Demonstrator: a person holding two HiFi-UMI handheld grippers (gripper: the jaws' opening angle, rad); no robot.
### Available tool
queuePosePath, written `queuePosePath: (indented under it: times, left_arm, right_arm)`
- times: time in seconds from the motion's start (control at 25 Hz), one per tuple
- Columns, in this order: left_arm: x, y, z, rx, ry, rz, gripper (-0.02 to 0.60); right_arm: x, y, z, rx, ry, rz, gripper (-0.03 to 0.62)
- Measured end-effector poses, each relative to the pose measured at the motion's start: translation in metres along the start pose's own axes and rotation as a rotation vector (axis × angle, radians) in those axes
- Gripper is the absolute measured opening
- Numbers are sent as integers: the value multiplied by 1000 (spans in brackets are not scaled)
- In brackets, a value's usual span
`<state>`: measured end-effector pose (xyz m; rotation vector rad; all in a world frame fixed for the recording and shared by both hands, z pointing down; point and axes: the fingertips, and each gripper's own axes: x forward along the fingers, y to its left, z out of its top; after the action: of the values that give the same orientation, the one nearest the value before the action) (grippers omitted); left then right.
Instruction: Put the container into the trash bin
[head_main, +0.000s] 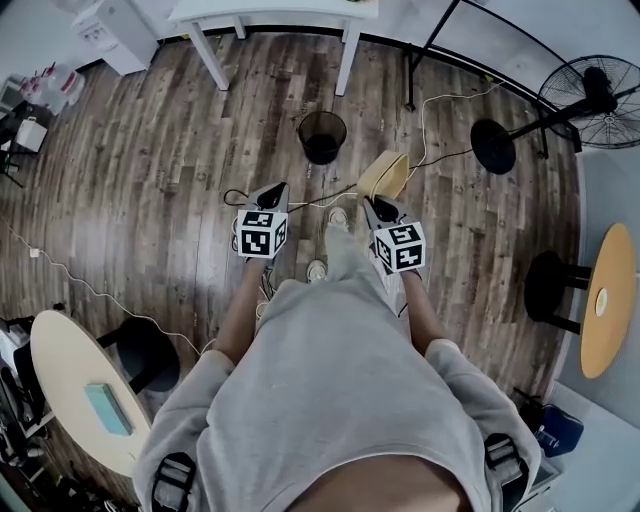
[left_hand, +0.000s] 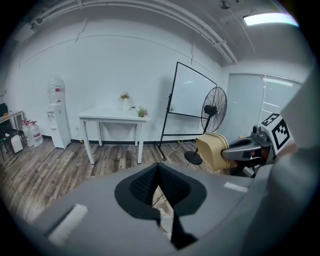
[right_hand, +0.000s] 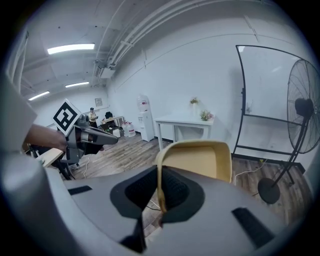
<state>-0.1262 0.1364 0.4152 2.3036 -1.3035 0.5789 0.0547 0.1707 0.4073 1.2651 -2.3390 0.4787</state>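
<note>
Wood-plank flooring (head_main: 150, 180) runs across the room, with one white table (head_main: 270, 15) at the far wall.

Right gripper (right_hand: 160, 192): jaws nearly together, pads pinched on the thin side wall of one tan, rectangular plastic container (right_hand: 200, 160). The right gripper view confirms the grip.

Left gripper (left_hand: 159, 170): jaws closed tip to tip, nothing held. Only floor shows through the narrow slit below the tips. I hold both grippers side by side in front of me, apart from each other.

Count:
- two grippers
- one container
- one round black trash bin (head_main: 322, 137)
- one black standing fan (head_main: 590, 95)
- one whiteboard on a black frame (left_hand: 192, 97)

Container: shallow, with rounded corners, a thin rim and plain, smooth inner walls. It is in the air, tipped on its side so that the open face looks back along my right gripper. In the head view it hangs above the floor, near the trash bin on its right and not touching it. The bin stands upright on the floor between me and the table.
</note>
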Motion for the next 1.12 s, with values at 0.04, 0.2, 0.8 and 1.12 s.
queuePosePath:
  times: [0.04, 0.2, 0.8, 1.12]
  left_arm:
    - [2, 2, 0, -2, 2, 3, 11]
    - [10, 14, 0, -8, 15, 11, 11]
    - [92, 51, 48, -17, 51, 33, 11]
    - [141, 68, 86, -30, 71, 47, 11]
  right_arm:
    - [3, -1, 1, 0, 1, 4, 32]
    - [19, -2, 5, 3, 0, 18, 32]
    - [98, -67, 38, 28, 25, 62, 32]
    - [141, -105, 68, 26, 46, 103, 32]
